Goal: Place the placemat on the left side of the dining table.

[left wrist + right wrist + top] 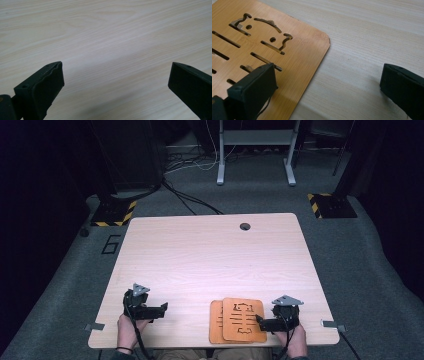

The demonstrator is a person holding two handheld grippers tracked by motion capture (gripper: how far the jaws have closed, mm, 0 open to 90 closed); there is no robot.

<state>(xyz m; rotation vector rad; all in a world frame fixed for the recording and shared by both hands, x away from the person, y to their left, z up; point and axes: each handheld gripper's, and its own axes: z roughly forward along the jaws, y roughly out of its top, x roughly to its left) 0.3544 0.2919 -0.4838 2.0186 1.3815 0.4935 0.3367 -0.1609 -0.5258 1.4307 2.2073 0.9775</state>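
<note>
Right gripper (328, 82) hangs open over wooden board's (294, 57) corner.

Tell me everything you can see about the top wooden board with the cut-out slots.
The top board is a thin, flat, orange-brown panel, wood or bamboo by its grain, with rounded corners. Cut through it are parallel slots, two small round holes and curved openings at one end. It lies flat near the table's front edge, stacked askew on a similar board that shows at its left. The open right gripper straddles its right edge: one jaw over the board, the other over bare table.
</note>
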